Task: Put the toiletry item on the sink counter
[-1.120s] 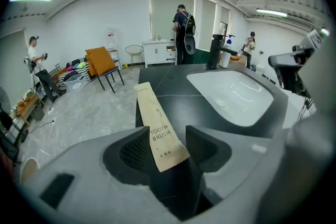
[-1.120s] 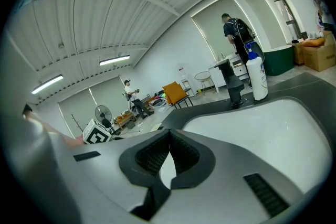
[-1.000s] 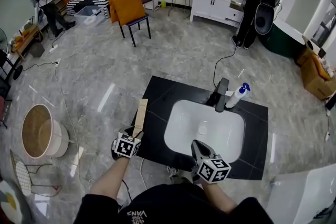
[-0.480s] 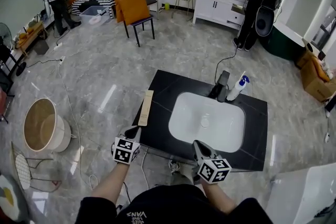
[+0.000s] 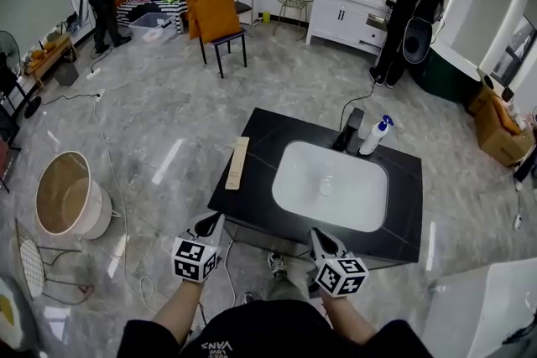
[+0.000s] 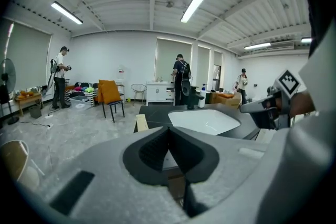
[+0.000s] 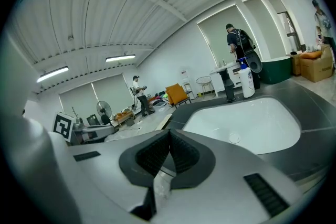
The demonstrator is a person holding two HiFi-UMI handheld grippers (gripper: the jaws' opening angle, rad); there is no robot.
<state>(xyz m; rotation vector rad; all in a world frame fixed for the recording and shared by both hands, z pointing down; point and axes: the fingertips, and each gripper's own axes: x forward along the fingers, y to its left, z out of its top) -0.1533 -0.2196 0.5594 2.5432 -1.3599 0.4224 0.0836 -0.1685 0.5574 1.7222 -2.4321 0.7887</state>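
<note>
The toiletry item, a long flat beige box (image 5: 238, 163), lies on the black sink counter (image 5: 260, 148) along its left edge, apart from both grippers; it also shows as the box (image 6: 142, 122) in the left gripper view. My left gripper (image 5: 215, 219) hovers in front of the counter's near left corner, its jaws shut with nothing between them (image 6: 168, 129). My right gripper (image 5: 318, 236) is at the counter's near edge before the white basin (image 5: 329, 184), shut and empty (image 7: 169, 134).
A black faucet (image 5: 349, 132) and a white spray bottle with a blue top (image 5: 375, 135) stand behind the basin. Beyond are a round wooden tub (image 5: 69, 199), an orange chair (image 5: 217, 18), a white cabinet (image 5: 346, 6) and two people.
Both grippers have drawn back from the counter toward me. The left one was at the box's near end with jaws apart; it is now shut and clear of the box, which stays on the counter.
</note>
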